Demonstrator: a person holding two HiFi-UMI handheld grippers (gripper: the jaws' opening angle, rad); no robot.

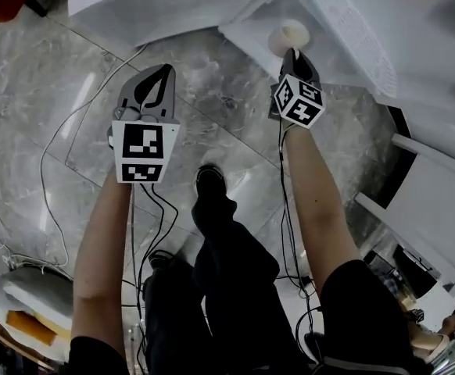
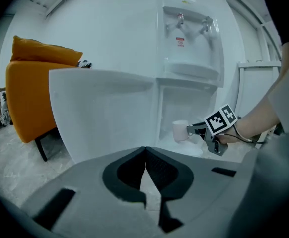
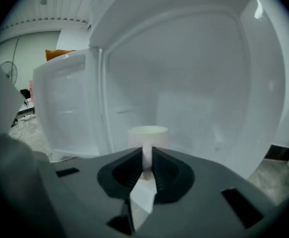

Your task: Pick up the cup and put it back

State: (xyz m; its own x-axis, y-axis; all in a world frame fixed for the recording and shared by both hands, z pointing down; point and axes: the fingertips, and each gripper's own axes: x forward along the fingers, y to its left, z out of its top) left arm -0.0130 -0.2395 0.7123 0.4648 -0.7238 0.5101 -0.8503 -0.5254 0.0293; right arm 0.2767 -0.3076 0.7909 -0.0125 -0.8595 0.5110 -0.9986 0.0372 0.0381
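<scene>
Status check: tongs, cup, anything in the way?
Right tongs shut on the cup by its handle. Left tongs shut, empty. Cup inside water dispenser lower compartment; lifted or seated, unclear. Cabinet door open alongside.

This looks like an office lounge or break corner. A white water dispenser (image 2: 186, 38) stands against the wall with its lower cabinet door swung open. An orange armchair (image 2: 30, 98) sits beside it on a polished grey marble floor (image 1: 212, 92), and a fan (image 3: 10, 72) stands further off.
</scene>
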